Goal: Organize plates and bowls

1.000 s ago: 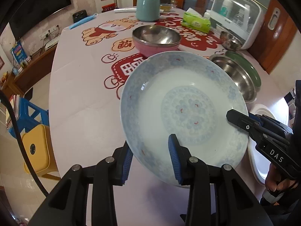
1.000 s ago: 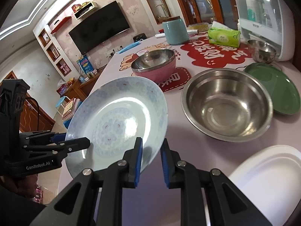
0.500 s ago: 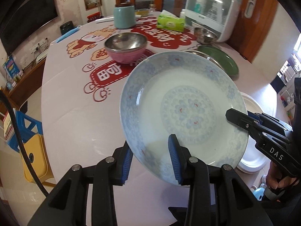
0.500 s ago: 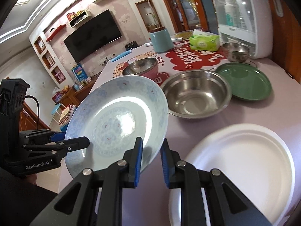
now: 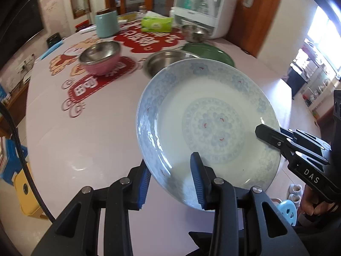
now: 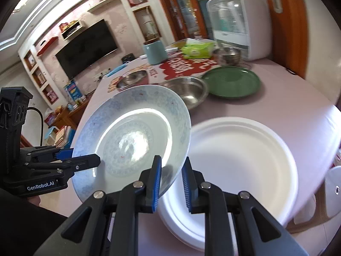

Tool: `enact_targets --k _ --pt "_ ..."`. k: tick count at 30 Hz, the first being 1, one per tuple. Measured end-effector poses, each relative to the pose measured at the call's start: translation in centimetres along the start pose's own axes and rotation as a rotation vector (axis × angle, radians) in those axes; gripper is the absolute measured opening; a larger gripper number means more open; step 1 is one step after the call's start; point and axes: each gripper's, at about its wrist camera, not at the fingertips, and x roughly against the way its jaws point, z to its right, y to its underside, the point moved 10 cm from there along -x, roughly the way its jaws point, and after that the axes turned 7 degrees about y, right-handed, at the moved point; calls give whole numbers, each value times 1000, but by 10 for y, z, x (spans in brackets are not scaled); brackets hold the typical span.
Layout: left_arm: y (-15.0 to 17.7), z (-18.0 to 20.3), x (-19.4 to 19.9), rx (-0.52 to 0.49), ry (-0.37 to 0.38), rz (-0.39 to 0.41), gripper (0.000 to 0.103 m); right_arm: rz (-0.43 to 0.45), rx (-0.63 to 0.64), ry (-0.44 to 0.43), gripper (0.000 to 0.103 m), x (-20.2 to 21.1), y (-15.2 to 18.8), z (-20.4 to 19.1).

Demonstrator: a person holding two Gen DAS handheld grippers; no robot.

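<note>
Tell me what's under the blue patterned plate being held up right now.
Under the blue patterned plate, the white plate lies on the pink table, its left edge covered. Both tools, left and right, clamp the raised plate's rim.

White plate point(image 6: 240, 160) just below, steel bowl point(image 6: 189, 89) & green plate point(image 6: 232, 82) crowd far side, bare tabletop point(image 5: 70, 132) to left

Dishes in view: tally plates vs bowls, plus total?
Plates: 3: blue-patterned plate held by both tools, white plate, green plate.
Bowls: 3: large steel bowl, pink bowl, small steel bowl.
Total: 6.
</note>
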Motion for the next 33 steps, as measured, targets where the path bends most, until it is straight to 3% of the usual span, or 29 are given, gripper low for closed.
enact_targets --k 19,33 --pt "-1 87 -35 -62 77 -43 35 -22 -64 91 18 28 19 80" --pt "-6 110 -67 10 58 -118 35 -121 -24 72 18 13 19 113"
